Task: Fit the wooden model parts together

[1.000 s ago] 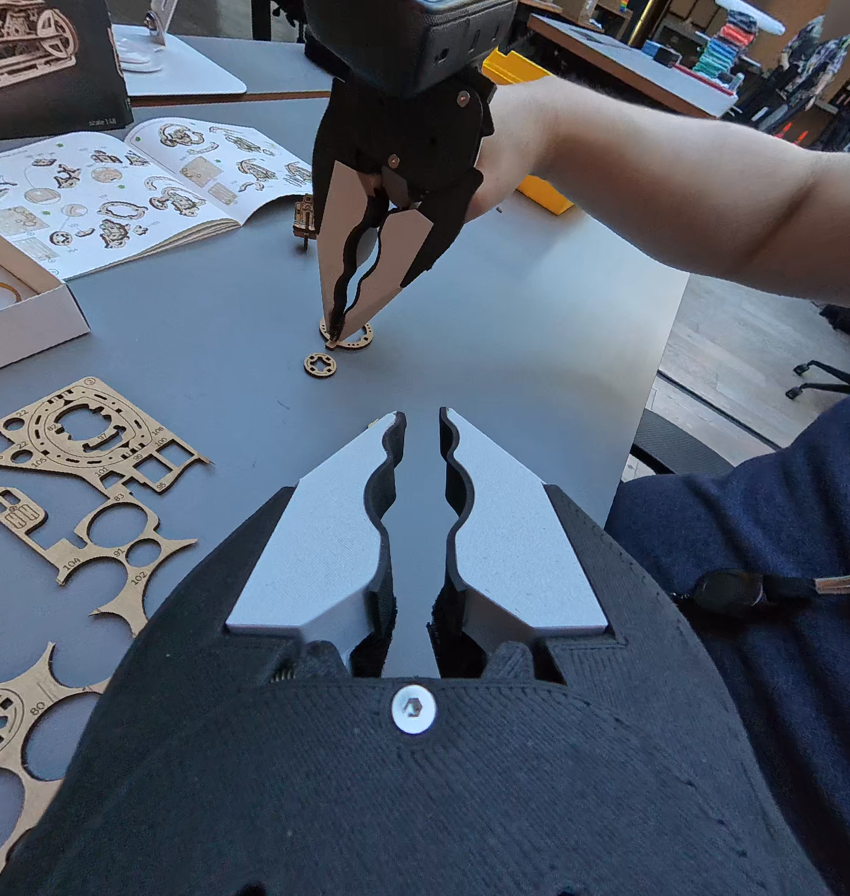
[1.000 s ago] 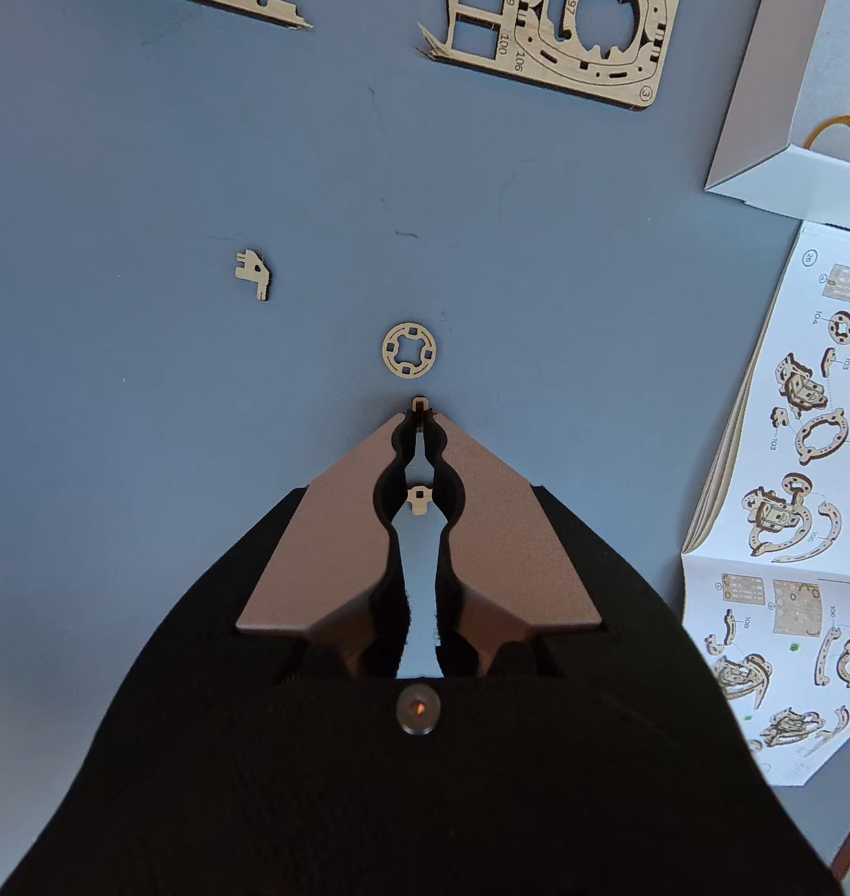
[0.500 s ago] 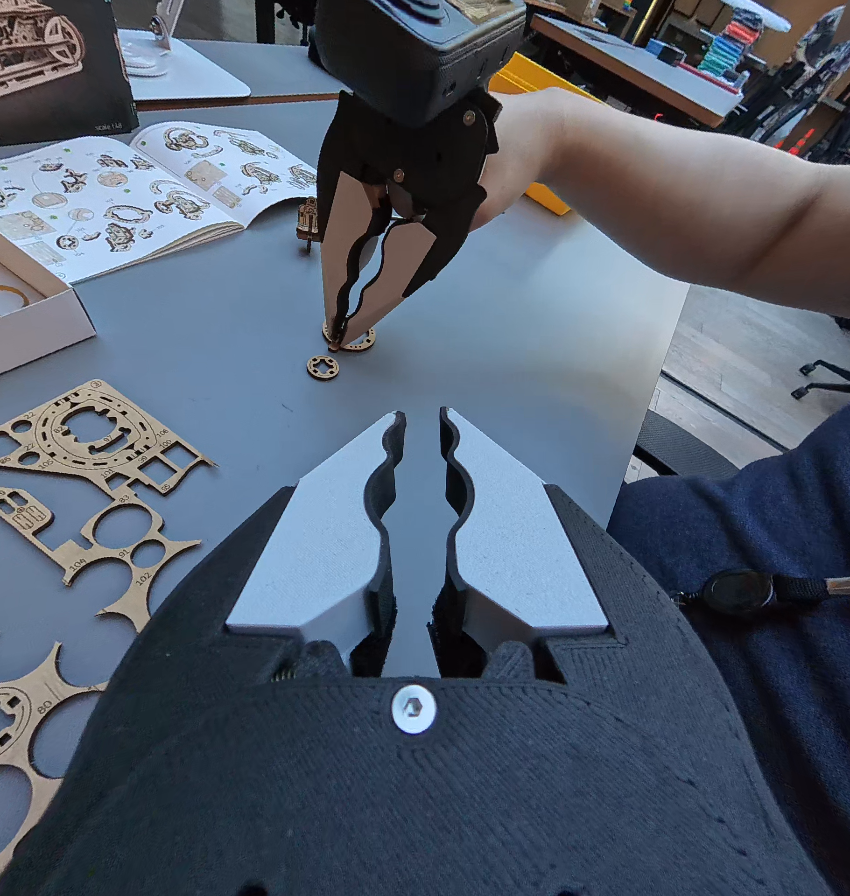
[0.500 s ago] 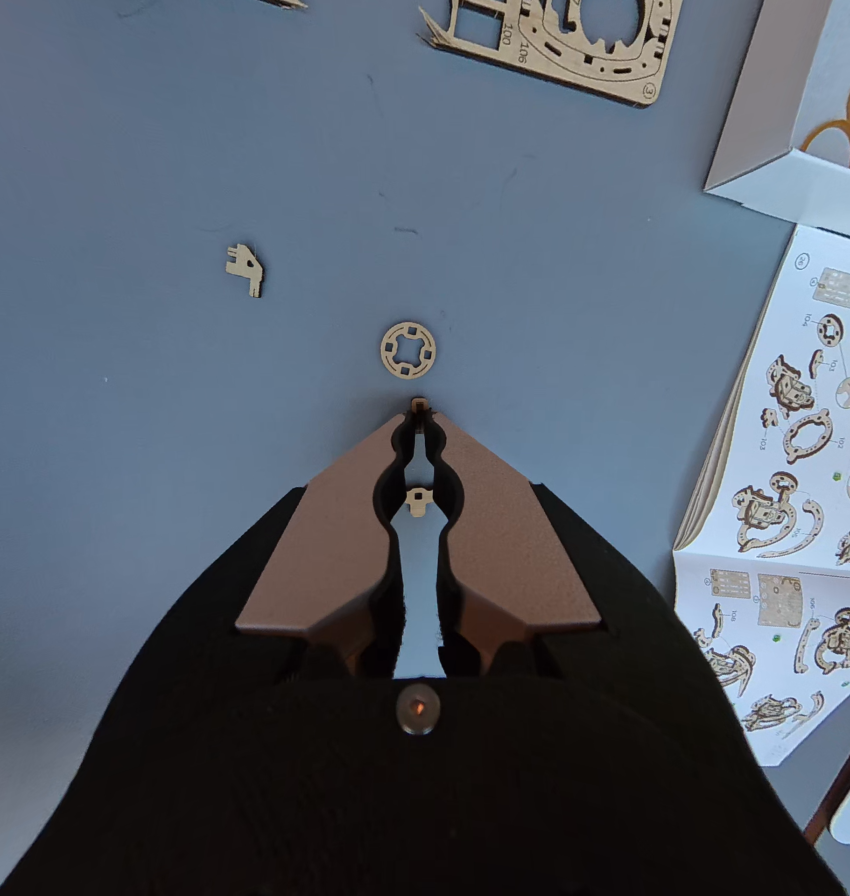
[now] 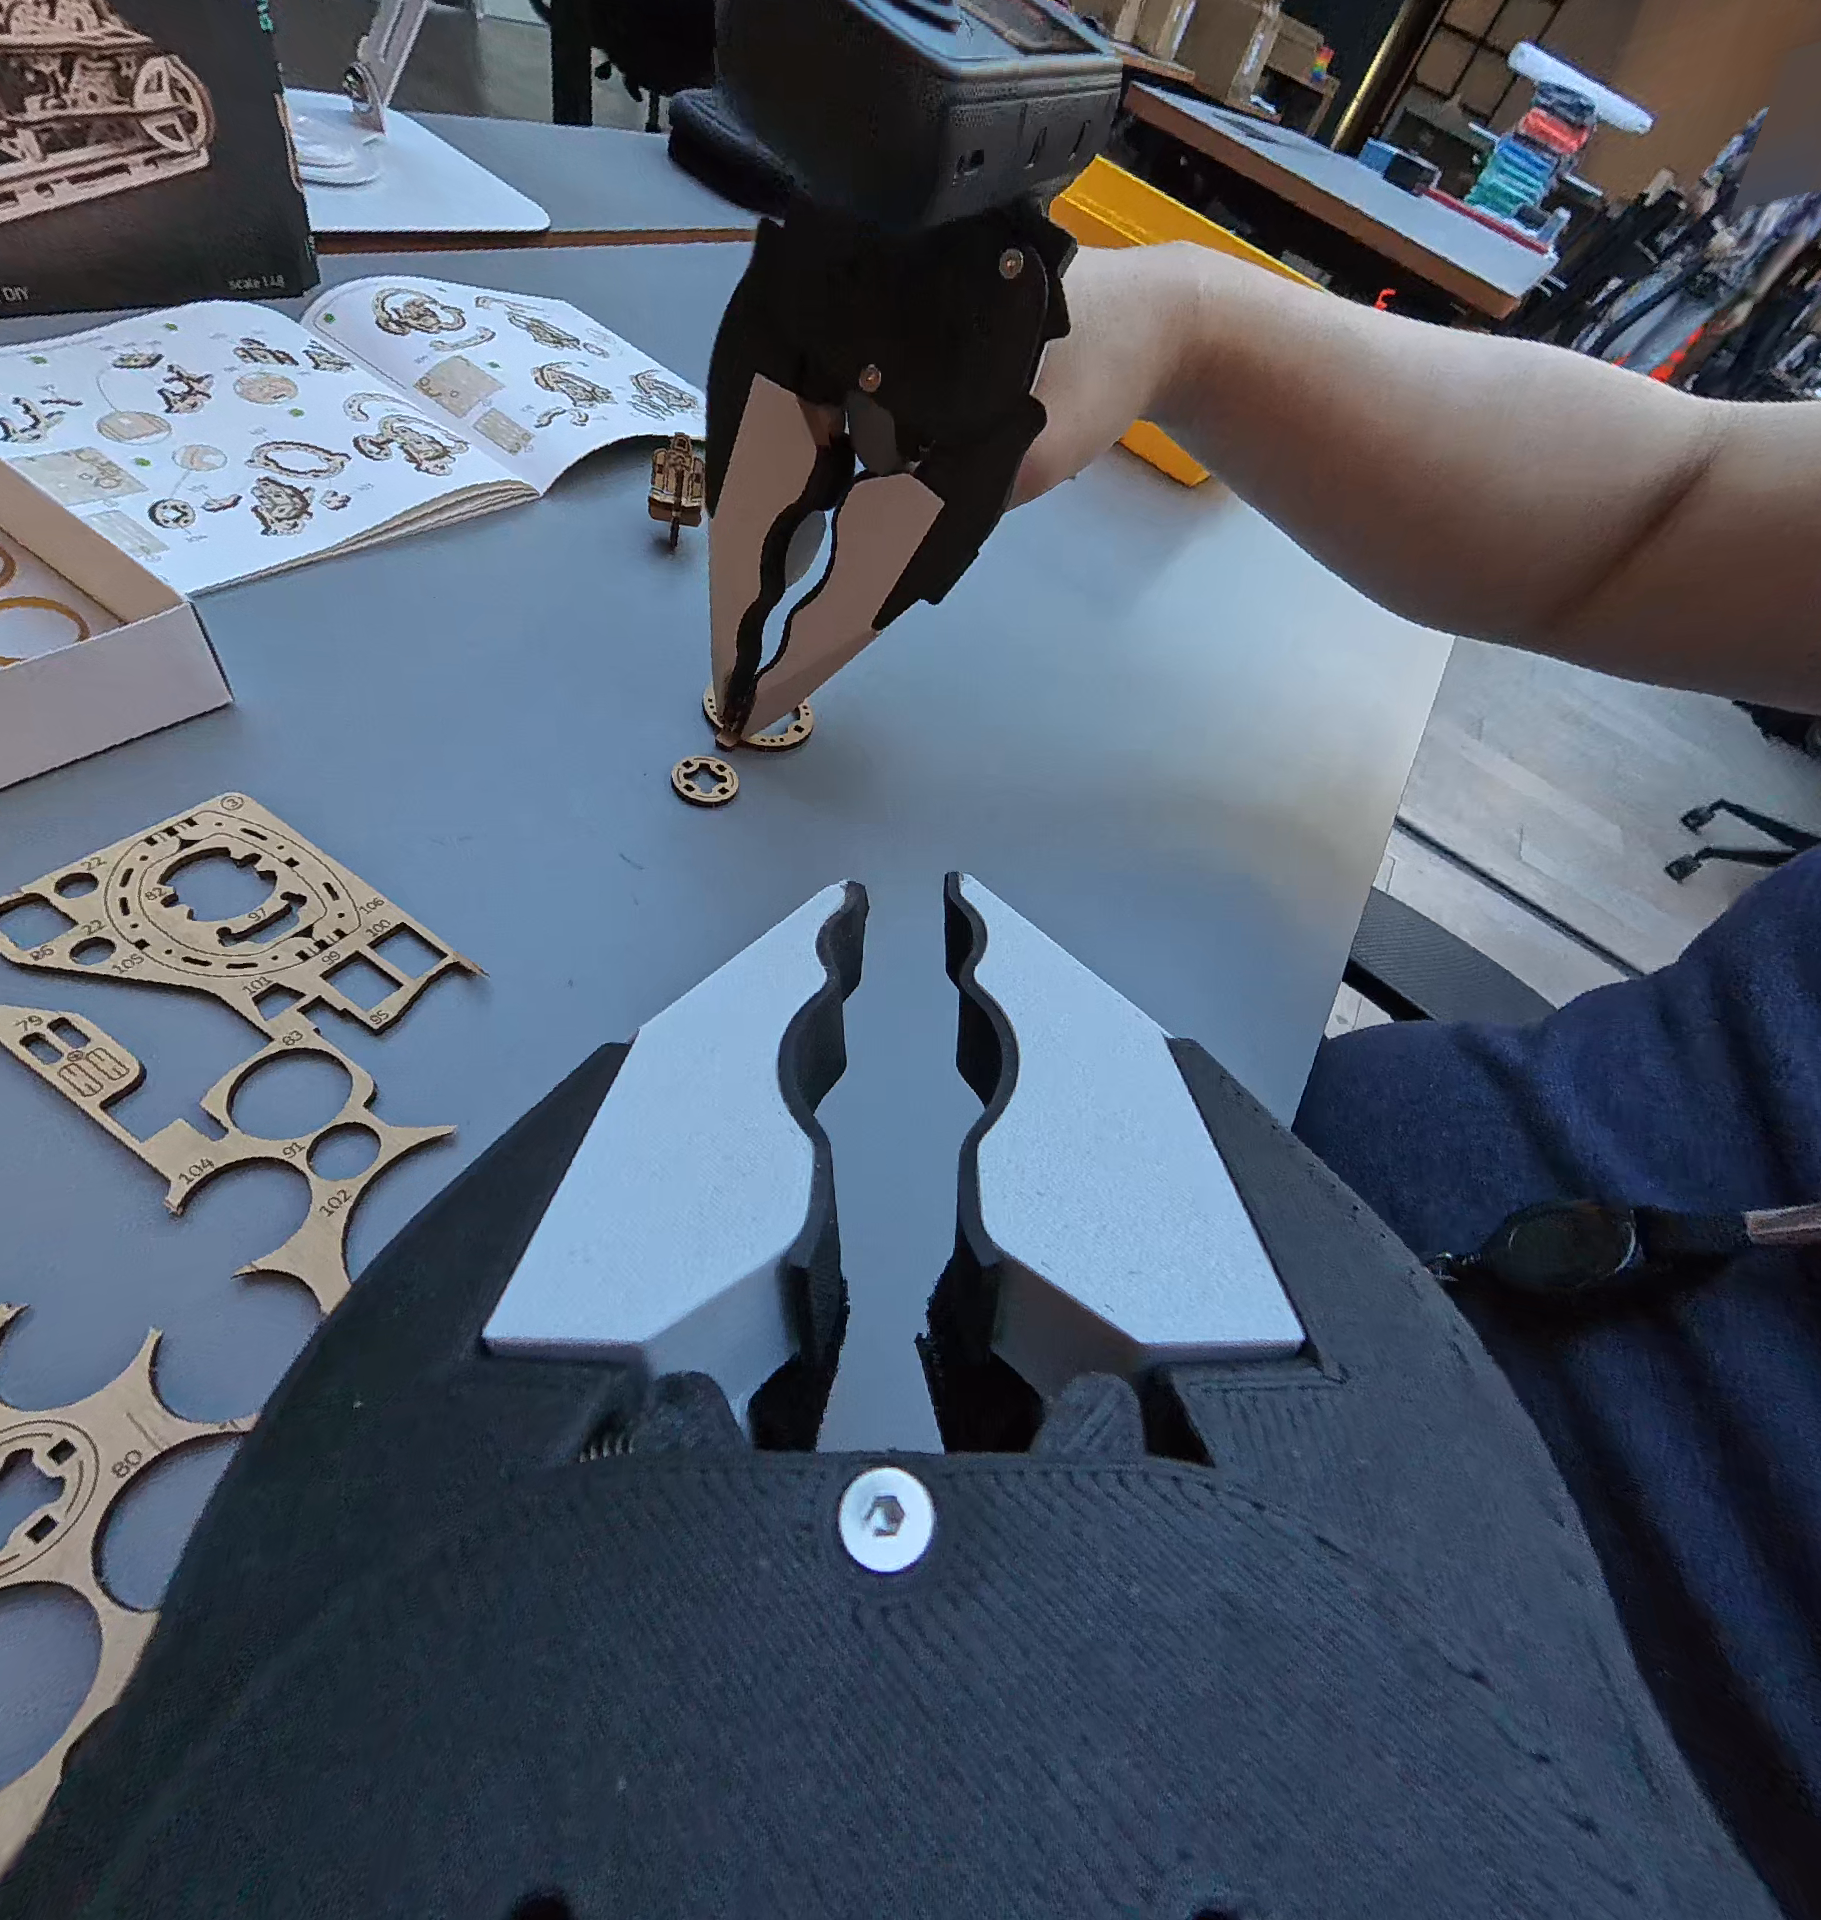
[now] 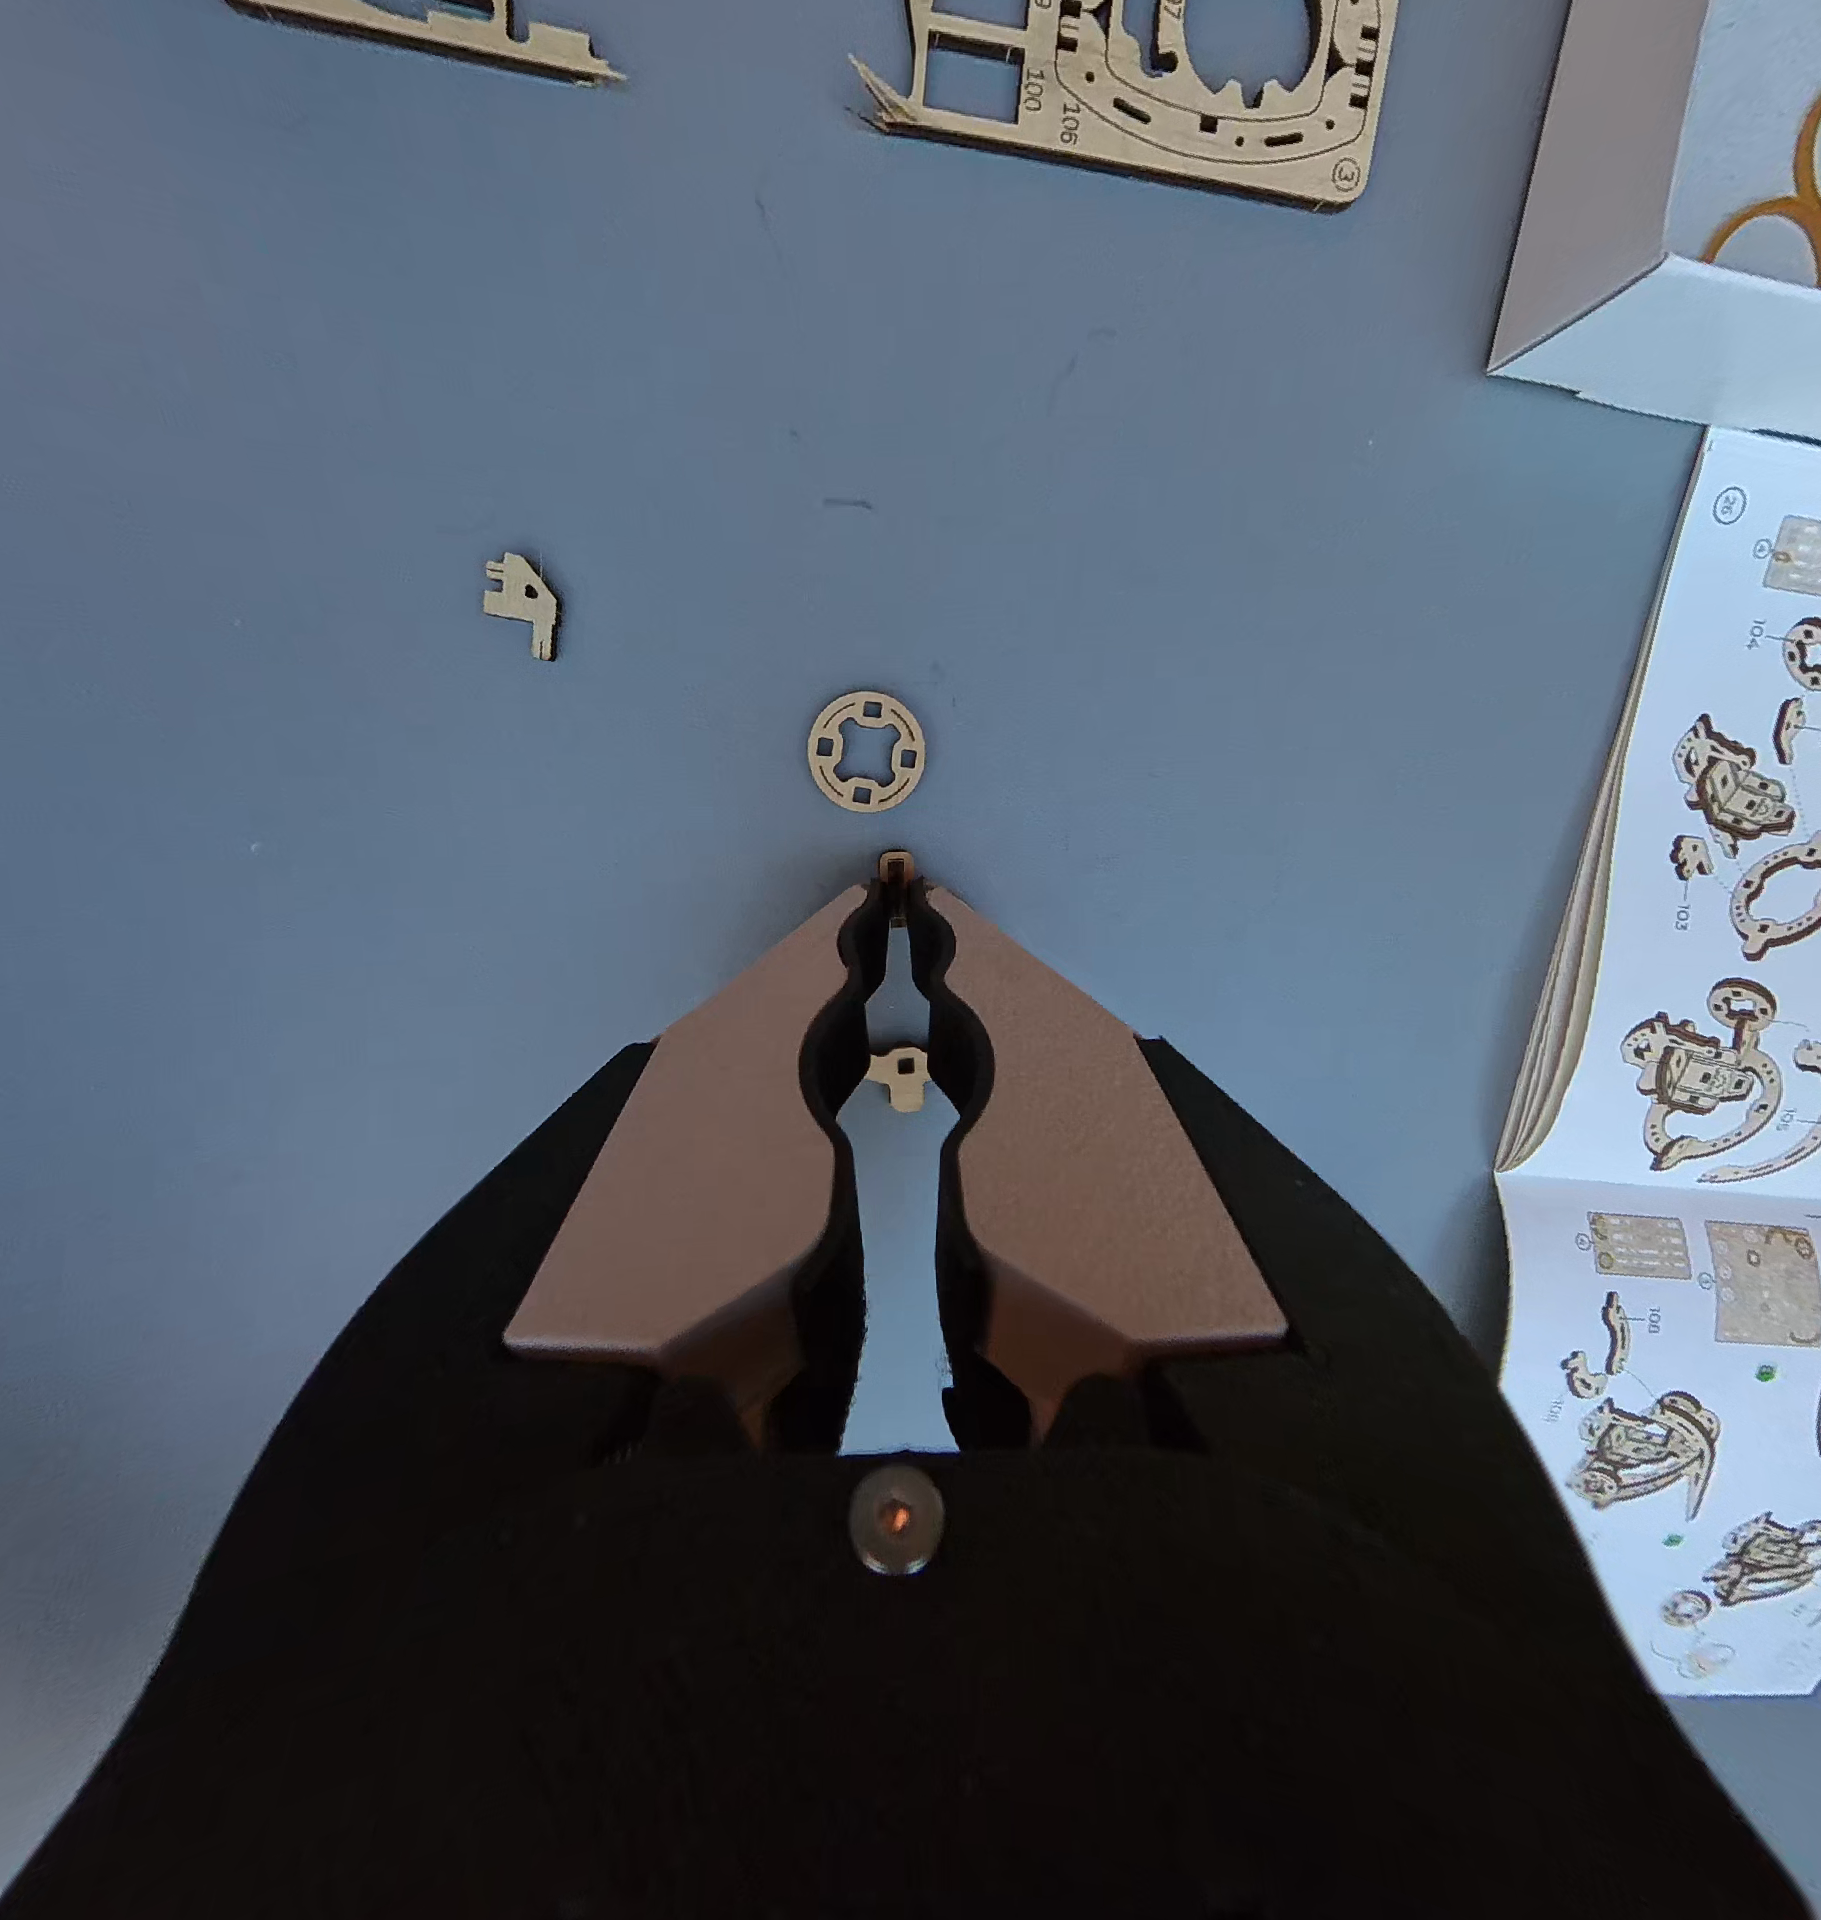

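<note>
Smooth grey table: right tool clamped on small wooden peg, left tool apart, empty.

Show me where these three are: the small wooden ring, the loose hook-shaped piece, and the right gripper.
small wooden ring (image 6: 866, 750): right wrist view, on its flat band.
hook-shaped piece (image 6: 524, 605): right wrist view, on its middle.
right gripper (image 6: 893, 891): right wrist view, between its fingertips.

grey table, tan wooden ring, white booklet.
</note>
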